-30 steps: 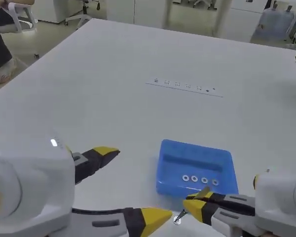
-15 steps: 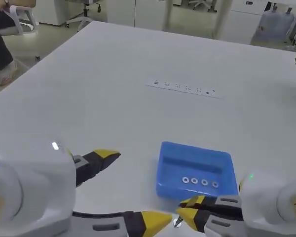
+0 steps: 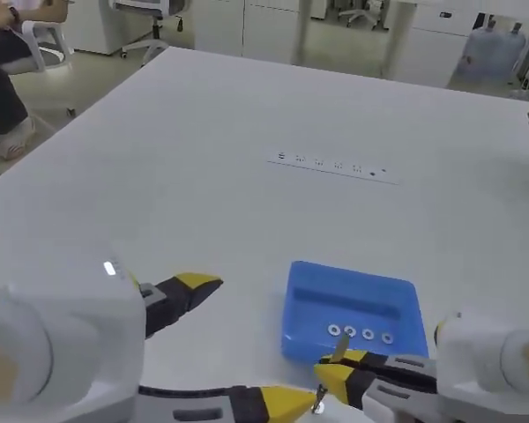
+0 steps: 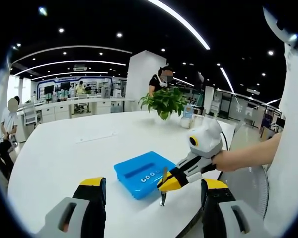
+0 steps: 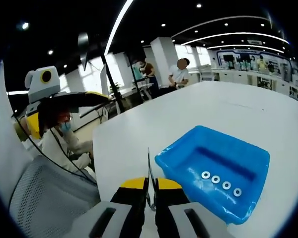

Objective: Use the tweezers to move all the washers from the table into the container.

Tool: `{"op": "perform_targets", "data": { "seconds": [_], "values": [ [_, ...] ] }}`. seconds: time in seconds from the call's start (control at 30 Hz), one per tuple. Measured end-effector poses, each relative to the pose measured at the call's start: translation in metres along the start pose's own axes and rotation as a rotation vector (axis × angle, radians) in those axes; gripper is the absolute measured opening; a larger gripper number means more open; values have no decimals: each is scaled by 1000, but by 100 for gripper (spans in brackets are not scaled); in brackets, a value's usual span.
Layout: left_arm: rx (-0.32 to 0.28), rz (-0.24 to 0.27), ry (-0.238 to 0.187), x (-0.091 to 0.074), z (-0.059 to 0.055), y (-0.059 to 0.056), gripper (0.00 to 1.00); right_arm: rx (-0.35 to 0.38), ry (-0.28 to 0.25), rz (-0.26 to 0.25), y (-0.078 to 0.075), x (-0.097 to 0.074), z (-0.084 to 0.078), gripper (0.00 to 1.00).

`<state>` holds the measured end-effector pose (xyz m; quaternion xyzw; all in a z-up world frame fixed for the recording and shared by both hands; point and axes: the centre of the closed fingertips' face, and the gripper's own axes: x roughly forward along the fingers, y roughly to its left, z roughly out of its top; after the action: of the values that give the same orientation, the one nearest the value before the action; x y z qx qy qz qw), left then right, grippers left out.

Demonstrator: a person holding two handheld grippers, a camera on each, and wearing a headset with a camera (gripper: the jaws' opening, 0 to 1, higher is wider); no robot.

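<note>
The left tongs (image 3: 240, 344) are standing wide open, gripping nothing. To their right, the right tongs (image 3: 328, 377) are clamping the tweezers (image 5: 149, 166), jaws nearly together, tip pointing down at the tabletop (image 3: 247, 176). Just beyond the right tongs, four washers (image 3: 360, 334) are lying in a row inside the container (image 3: 353, 298); the task is judged nearly complete. The head view is showing a small grey item at the tweezers' tip, possibly a washer. The right gripper view is hiding that tip behind its jaws.
</note>
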<state>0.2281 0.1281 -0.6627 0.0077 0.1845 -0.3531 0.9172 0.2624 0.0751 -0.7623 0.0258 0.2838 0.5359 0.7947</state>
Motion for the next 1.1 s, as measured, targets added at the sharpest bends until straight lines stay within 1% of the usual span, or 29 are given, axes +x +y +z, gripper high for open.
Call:
{"op": "perform_targets", "data": {
  "seconds": [0.03,0.07,0.1,0.17,0.2,0.3,0.37,0.43,0.47,0.53,0.6,0.67,0.8,0.93,1.1],
  "values": [
    [0,2,-1,-1,0,1,79,50,-42,12,1,-3,5,2],
    [0,3,-1,-1,0,1,79,69,-60,11,0,-6,8,2],
    [-2,3,-1,-2,-1,1,79,77,-73,5,-2,-10,10,2],
    [-1,4,2,-2,-2,2,79,72,-76,2,-2,-15,13,2],
    [0,5,5,-2,-2,2,79,81,-96,1,-2,-19,18,2],
    [-1,4,1,-2,-2,2,79,116,-163,20,1,-27,36,2],
    [-1,4,0,-2,-1,1,79,118,-197,35,2,-31,47,2],
    [1,3,0,-1,-1,1,79,104,-217,22,-2,-36,59,2],
    [1,3,0,-1,-1,0,79,93,-231,9,-5,-38,66,2],
    [-1,4,-1,-2,-1,1,79,82,-247,-4,-12,-38,76,2],
    [-2,7,-4,-3,-1,1,79,79,-256,-16,-20,-36,83,2],
    [-4,12,-5,-4,-1,3,79,75,-254,-32,-25,-34,87,2],
    [-9,22,-3,-7,-3,5,79,68,-260,-49,-31,-26,97,2],
    [-8,25,2,-8,-5,5,79,51,-239,-65,-38,-15,101,2],
    [-14,27,-3,-9,-5,6,79,24,-206,-87,-45,-5,104,2]
  ]
}}
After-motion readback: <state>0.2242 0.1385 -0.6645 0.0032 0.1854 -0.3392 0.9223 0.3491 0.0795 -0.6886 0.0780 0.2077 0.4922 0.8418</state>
